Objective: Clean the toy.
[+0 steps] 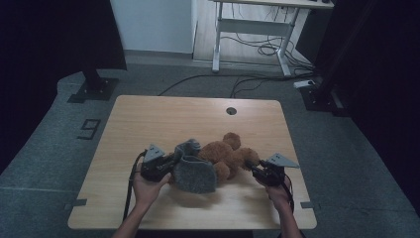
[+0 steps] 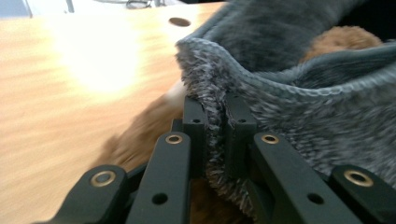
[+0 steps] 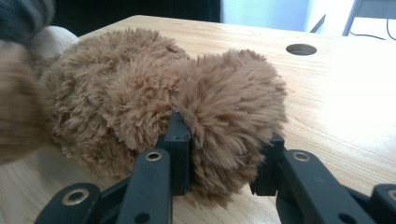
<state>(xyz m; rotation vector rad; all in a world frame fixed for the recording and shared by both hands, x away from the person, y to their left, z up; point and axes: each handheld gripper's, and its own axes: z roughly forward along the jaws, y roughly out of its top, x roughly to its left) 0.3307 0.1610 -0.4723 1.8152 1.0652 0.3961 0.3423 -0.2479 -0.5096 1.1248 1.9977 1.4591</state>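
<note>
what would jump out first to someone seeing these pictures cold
A brown teddy bear lies near the middle of the wooden table, half covered by a grey fuzzy garment. The left tongs pinch the garment's hem, and the right tongs clamp one plush limb of the bear at its right end.
</note>
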